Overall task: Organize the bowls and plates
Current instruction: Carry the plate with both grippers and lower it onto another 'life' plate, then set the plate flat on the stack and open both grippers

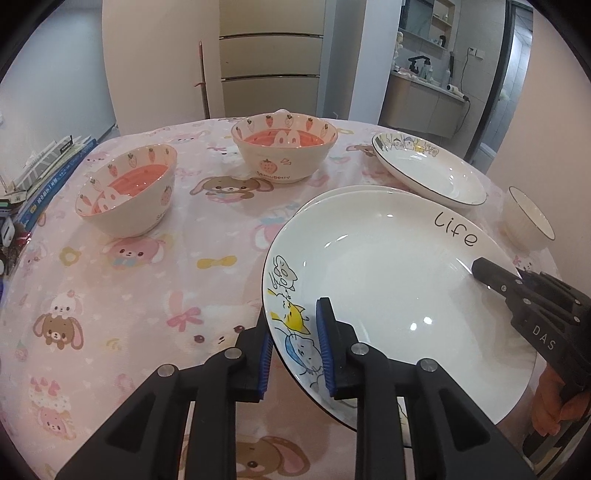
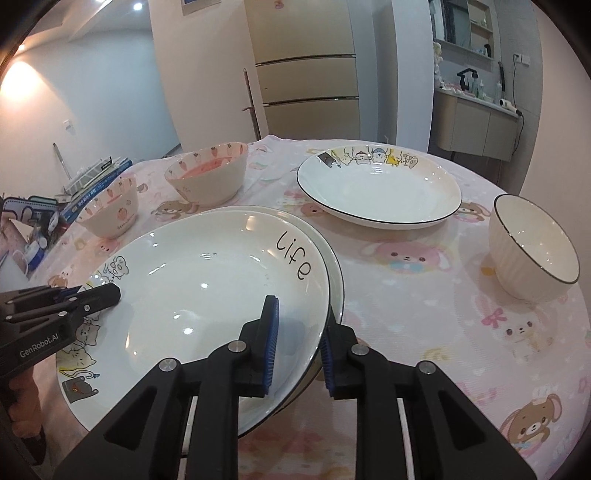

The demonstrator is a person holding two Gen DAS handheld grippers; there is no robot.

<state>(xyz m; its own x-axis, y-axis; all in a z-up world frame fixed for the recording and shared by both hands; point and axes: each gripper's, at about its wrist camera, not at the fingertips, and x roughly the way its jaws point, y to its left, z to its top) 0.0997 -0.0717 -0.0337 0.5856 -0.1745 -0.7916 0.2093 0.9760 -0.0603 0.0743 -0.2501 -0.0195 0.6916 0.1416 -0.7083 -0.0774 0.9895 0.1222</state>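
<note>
The "life" plate (image 2: 207, 280) is set on another plate (image 2: 334, 266), table (image 1: 129, 280) front. Its rim sits between the fingers of both the left gripper (image 1: 295, 347) and right gripper (image 2: 297, 349), jaws opening, seemingly not pinching. A third plate (image 2: 380, 192), two strawberry bowls (image 1: 125, 192) (image 1: 284, 147) and a white bowl (image 2: 532, 247) are left unstacked.

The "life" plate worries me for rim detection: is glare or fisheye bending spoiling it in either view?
Left wrist view: small bright glints dot the "life" plate, lettering sharp, rim clear; the table edge bows, corners black. Right wrist view: similar glints, plus a ceiling spot and a blown-out wall glow upper left; the plate's near rim is hidden by the right tool.
</note>
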